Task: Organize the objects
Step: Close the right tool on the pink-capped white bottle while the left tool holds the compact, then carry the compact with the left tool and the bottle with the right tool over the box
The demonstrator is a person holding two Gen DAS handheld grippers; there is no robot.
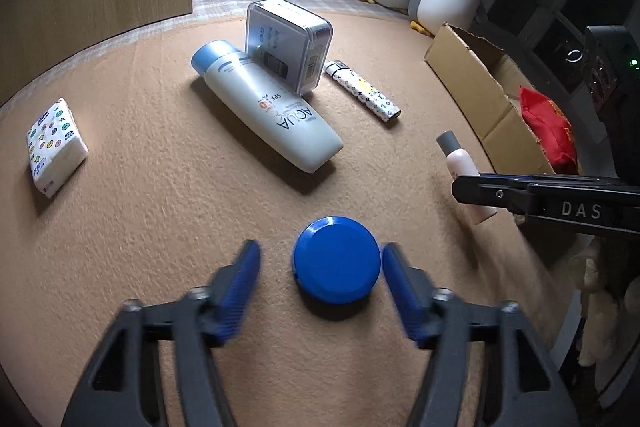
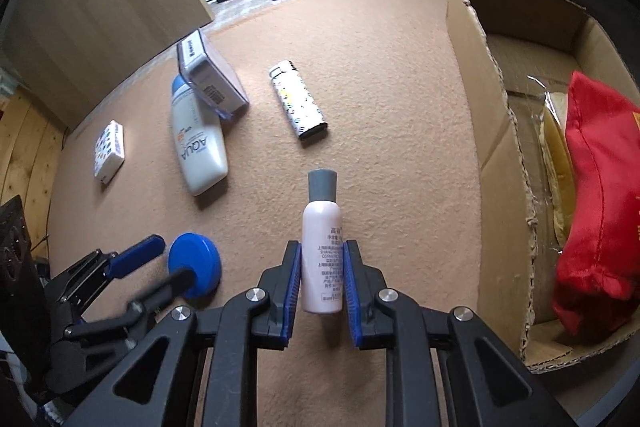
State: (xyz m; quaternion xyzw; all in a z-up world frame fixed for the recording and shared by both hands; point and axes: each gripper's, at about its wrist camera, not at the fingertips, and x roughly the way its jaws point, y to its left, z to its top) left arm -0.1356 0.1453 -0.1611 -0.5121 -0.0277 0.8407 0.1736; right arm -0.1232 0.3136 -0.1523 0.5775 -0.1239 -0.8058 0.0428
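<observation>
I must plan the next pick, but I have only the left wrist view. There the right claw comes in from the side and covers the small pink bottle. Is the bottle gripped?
Observer: Yes. In the right wrist view the right claw is shut on the pink bottle, with both blue pads pressed against its sides.
Operator: What is inside the cardboard box? I see only something red.
Observer: Beside the red pouch in the cardboard box lies a yellowish item under clear plastic.
Operator: Does my left claw grip the blue lid?
Observer: No. The left claw is open, with the blue lid between its fingers.
</observation>
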